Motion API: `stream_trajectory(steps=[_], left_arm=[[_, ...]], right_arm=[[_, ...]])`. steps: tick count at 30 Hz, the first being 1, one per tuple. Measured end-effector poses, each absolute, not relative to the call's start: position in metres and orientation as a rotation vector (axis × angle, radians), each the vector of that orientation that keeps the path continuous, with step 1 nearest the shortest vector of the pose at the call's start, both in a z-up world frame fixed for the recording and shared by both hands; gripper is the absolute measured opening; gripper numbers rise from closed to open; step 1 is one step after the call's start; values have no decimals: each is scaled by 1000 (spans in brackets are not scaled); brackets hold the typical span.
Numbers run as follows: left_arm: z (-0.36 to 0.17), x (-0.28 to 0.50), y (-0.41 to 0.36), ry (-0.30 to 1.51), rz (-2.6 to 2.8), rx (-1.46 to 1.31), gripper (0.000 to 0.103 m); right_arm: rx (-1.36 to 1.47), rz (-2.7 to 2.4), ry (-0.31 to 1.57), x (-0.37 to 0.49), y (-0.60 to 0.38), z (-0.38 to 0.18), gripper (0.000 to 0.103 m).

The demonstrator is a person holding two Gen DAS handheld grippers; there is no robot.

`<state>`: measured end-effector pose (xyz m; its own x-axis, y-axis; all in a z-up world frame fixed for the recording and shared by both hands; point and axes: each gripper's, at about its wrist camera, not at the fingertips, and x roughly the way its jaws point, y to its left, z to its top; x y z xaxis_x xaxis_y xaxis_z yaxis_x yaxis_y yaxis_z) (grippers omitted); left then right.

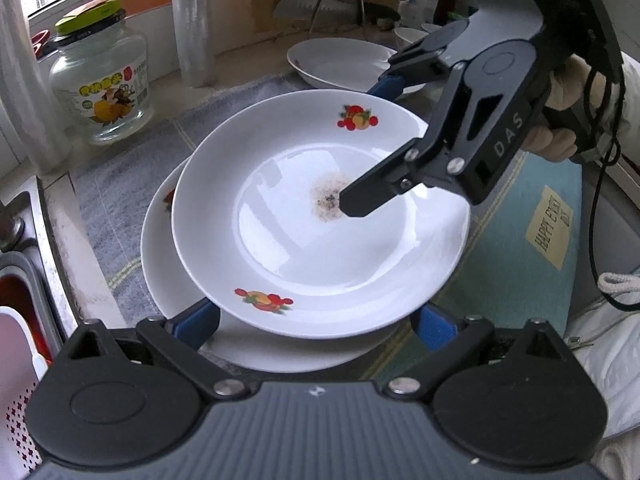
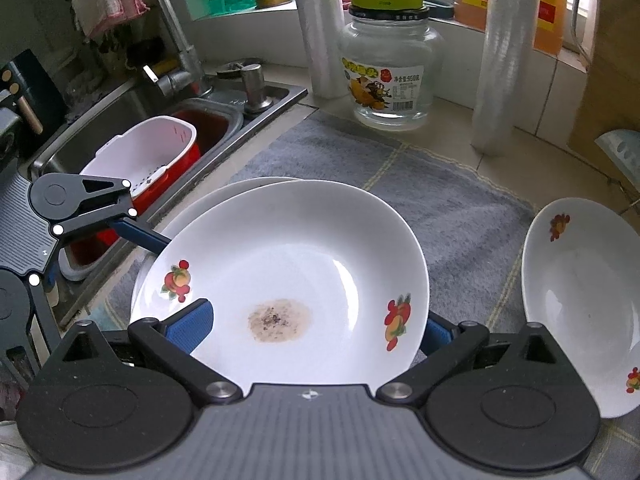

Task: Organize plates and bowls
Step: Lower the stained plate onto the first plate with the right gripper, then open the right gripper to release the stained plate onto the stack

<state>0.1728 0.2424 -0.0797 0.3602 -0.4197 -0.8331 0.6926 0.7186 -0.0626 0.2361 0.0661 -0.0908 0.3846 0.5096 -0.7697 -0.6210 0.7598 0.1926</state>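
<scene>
White glazed top plate [image 2: 288,264], fruit decals on the rim, brown stain in the well, sits offset on a second plate [image 1: 168,264] below it. Both rest on the grey mat [image 2: 452,208], near the mat's sink-side edge.

Right gripper [image 2: 312,320]: plate passes between its blue fingers [image 2: 192,324]; in the left wrist view one finger is over the well and the other behind the far rim. Looks clamped on the top plate's rim, with the plate tilted rather than flat on the lower one.

Left gripper [image 1: 316,320]: fingers spread wide, one either side of the stack's near rim, holding nothing. Contact with the lower plate can't be confirmed.

Key relation: the top plate is off-centre from the lower one, shifted away from the sink [image 2: 120,120]. My read is that the next step is centring or lifting the top plate, and the right gripper is already on it.

Room to move:
- A third plate [image 2: 580,300] lies toward the mat's right edge, apart from the stack.
- Glass jar [image 2: 392,68] and two film rolls [image 2: 504,60] stand past the far edge, clear of the stack.
- The sink drop-off is just beside the stack; avoid sliding that way.
</scene>
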Motion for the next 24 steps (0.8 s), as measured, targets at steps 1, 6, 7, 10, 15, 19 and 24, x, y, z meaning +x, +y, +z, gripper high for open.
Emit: stream_trajectory(steps=[1,6,7,10,15,19,24], left_arm=[[-79,174,242,966,-734,327,100],[-78,180,238,1007,-734,357,101],[-77,181,236,1015,-733,363,101],[-77,183,234,1032,-729,374,101],[-76,185,231,1063,-714,395,101],[-76,188,229,1074,-708,411,101],[-76,188,224,1081,-693,457,101]], right_arm=[[-131,722,928,236,65,-90,103],[-124,719,926,236,64,-87,103],[-126,718,925,235,64,-87,103],[-129,714,922,233,63,-85,103],[-127,712,917,231,61,-83,103],[-130,708,913,229,60,-81,103],[-133,717,918,226,61,-81,103]])
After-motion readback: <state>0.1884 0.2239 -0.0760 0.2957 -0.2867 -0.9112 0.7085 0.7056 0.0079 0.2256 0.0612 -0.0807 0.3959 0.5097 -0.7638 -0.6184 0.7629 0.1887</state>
